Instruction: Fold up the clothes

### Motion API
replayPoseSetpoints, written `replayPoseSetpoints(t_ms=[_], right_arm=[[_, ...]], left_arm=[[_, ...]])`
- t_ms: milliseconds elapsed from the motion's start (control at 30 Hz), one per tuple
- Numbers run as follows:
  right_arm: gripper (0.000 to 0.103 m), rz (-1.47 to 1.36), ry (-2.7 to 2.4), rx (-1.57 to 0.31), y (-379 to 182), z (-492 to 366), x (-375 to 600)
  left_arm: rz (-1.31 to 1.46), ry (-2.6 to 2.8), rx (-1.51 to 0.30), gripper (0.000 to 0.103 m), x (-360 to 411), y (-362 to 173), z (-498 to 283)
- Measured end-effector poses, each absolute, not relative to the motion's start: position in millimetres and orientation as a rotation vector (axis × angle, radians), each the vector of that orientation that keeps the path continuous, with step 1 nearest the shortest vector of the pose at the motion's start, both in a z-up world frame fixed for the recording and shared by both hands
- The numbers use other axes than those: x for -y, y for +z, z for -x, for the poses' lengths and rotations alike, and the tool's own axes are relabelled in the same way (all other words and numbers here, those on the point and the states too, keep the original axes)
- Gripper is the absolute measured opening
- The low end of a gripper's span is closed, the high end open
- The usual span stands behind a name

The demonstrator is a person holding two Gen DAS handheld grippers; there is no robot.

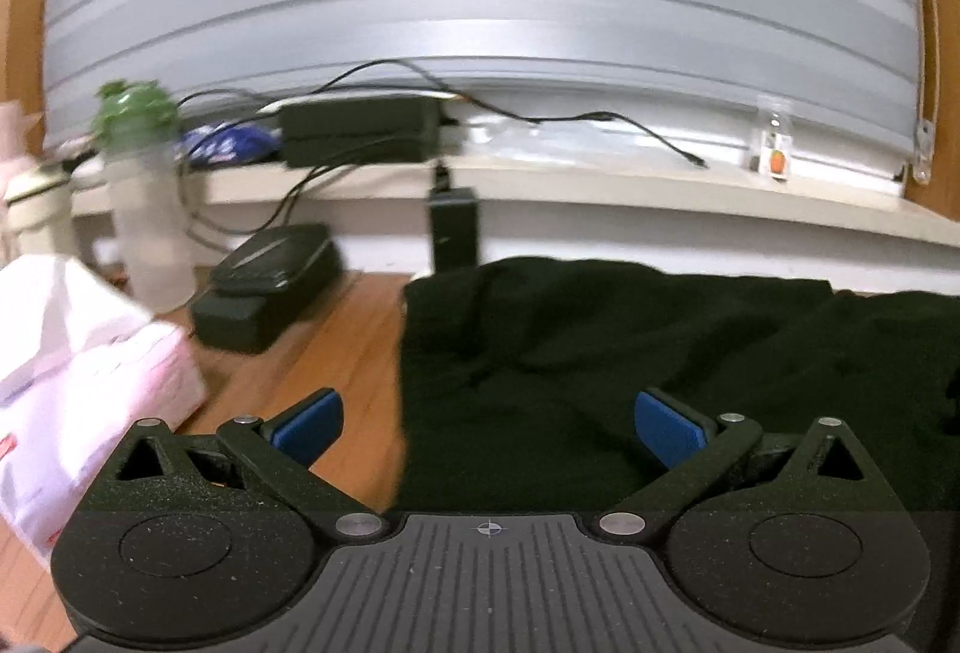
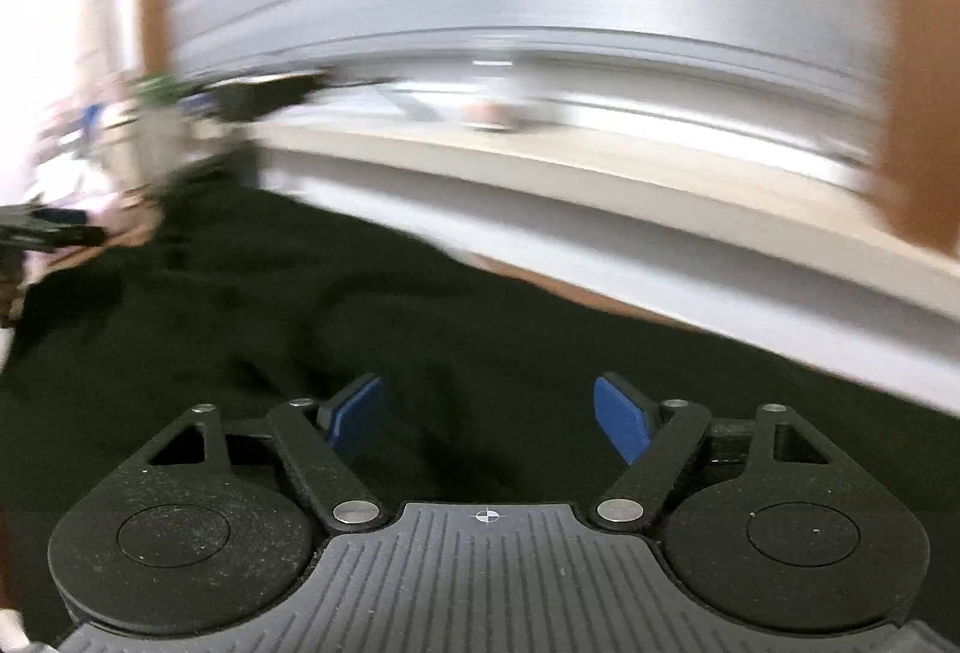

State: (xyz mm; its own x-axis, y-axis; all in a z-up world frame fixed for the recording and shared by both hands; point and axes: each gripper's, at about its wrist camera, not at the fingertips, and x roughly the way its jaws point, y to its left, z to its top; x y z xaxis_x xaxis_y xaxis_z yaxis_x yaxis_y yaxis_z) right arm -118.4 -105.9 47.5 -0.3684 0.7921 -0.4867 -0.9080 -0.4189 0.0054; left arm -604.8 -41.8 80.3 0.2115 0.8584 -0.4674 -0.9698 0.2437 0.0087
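A black garment (image 1: 630, 353) lies spread and wrinkled on the wooden table (image 1: 336, 347), its left edge running down the middle of the left wrist view. My left gripper (image 1: 489, 428) hovers open over that left edge, blue pads (image 1: 309, 425) wide apart, nothing held. In the right wrist view the same black garment (image 2: 420, 305) fills the lower half. My right gripper (image 2: 489, 416) is open above it, with its blue pads (image 2: 621, 419) apart and empty. The right view is motion-blurred. The left gripper's body (image 2: 42, 230) shows at the far left edge.
A white and pink tissue pack (image 1: 78, 371) sits at the left. Behind it stand a clear bottle with a green top (image 1: 147, 197) and black boxes (image 1: 270, 287). A windowsill (image 1: 600, 185) holds a black adapter (image 1: 360, 128), cables and a small bottle (image 1: 776, 143); blinds hang above.
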Motion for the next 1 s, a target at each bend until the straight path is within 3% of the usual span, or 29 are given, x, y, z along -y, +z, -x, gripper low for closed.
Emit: replayPoseSetpoints(t_ms=[233, 333, 500, 567, 733, 767, 800, 1000], right_arm=[[0.076, 0.670, 2.214, -0.238, 49.4, 288.7, 54.8], [0.064, 0.703, 2.316, -0.243, 46.6, 348.0, 40.1], [0.063, 0.750, 2.405, -0.237, 38.9, 411.4, 29.6], [0.064, 0.771, 2.412, -0.205, 28.4, 420.0, 31.9], [0.069, 0.790, 2.420, -0.213, 13.2, 423.9, 31.5], [0.069, 0.788, 2.421, -0.224, 12.7, 424.3, 30.2], [0.069, 0.789, 2.421, -0.225, 12.0, 426.0, 29.9], [0.073, 0.794, 2.403, -0.164, 11.4, 431.0, 36.9]], left_arm=[[0.408, 1.248, -0.425, 0.098, 56.8, 64.7, 644.1], [0.447, 1.222, -0.427, 0.077, 63.4, 57.5, 660.2], [0.496, 1.152, -0.409, 0.047, 74.1, 50.6, 681.7], [0.509, 1.127, -0.391, 0.038, 79.3, 50.7, 687.1], [0.514, 1.113, -0.387, 0.035, 88.4, 52.1, 687.9], [0.513, 1.114, -0.384, 0.031, 90.4, 53.0, 688.0], [0.521, 1.120, -0.370, 0.016, 92.8, 54.0, 690.7], [0.612, 1.115, -0.311, 0.016, 93.3, 55.4, 713.3]])
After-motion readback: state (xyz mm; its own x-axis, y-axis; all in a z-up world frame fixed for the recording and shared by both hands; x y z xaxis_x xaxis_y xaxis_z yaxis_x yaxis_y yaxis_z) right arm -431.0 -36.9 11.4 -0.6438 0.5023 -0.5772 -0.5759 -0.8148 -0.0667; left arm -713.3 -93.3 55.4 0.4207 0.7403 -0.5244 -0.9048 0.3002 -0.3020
